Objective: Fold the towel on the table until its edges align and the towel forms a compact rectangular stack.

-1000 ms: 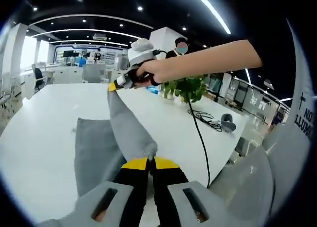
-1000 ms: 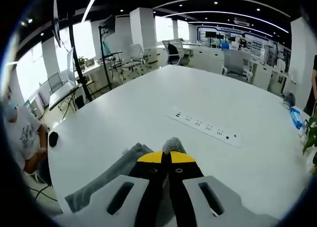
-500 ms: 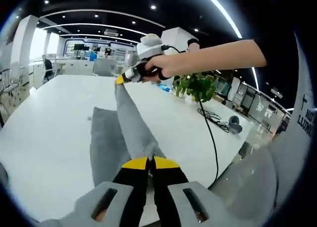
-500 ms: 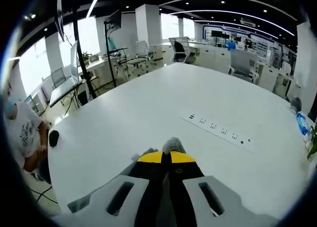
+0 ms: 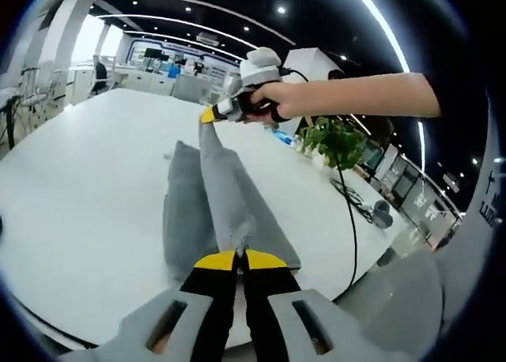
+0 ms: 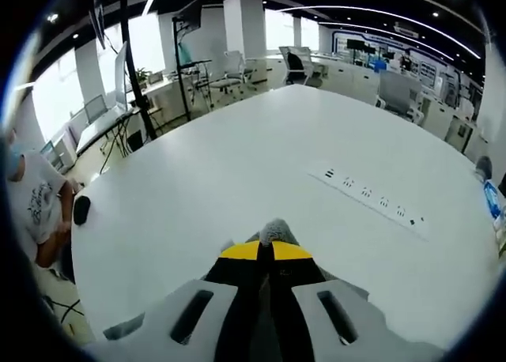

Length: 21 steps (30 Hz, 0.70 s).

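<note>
Both grippers clamped on corners of the grey towel [image 5: 217, 196]: left gripper [image 5: 239, 255] pinching a tuft at its yellow tips, right gripper [image 5: 212, 115] pinching the far corner, held up in a hand [image 5: 281, 105] above the white table [image 5: 79, 172]. In the right gripper view, right gripper [image 6: 265, 247] closed on a small grey tuft [image 6: 273, 230], with the power strip [image 6: 371, 194] well beyond. Towel stretched taut between the two grips as a raised ridge, its lower layers lying flat on the table beneath, already doubled lengthwise by the look of it. Biggest risk, probably: thin purchase on both corners, so a slip from either jaw while carrying the edge over, dropping the fold askew. Uneven travel of the two hands likely to skew the top edge against the bottom one. Too much tension liable to drag the resting layer along the table. Cable [image 5: 348, 220] and plant [image 5: 336, 141] near the right side, a possible snag on a wide swing.
</note>
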Motion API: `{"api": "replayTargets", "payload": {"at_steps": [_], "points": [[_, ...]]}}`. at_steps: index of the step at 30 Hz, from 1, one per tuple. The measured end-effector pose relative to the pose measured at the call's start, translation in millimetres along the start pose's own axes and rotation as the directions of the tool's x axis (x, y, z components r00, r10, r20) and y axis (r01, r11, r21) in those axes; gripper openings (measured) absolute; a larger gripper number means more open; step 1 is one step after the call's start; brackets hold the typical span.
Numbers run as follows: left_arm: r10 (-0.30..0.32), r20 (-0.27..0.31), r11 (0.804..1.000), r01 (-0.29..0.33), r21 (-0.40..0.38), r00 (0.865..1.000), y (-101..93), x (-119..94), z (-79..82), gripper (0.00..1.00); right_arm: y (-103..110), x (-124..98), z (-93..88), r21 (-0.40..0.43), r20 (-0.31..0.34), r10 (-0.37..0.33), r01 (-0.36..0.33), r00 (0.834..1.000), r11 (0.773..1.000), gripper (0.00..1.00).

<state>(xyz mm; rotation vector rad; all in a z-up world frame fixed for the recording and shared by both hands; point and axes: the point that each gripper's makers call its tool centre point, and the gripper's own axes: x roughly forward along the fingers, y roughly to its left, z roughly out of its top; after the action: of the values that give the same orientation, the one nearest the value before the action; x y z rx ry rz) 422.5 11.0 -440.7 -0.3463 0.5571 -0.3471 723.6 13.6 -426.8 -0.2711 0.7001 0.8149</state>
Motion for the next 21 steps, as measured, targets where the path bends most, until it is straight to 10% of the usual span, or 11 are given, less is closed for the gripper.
{"api": "replayTargets", "payload": {"at_steps": [21], "points": [[0.096,-0.056,0.991,-0.101,-0.089,0.994,33.7,3.7,-26.7,0.03,11.3,50.6,-21.3,-0.011,-0.076,0.009,-0.010,0.997,1.000,0.01]]}}
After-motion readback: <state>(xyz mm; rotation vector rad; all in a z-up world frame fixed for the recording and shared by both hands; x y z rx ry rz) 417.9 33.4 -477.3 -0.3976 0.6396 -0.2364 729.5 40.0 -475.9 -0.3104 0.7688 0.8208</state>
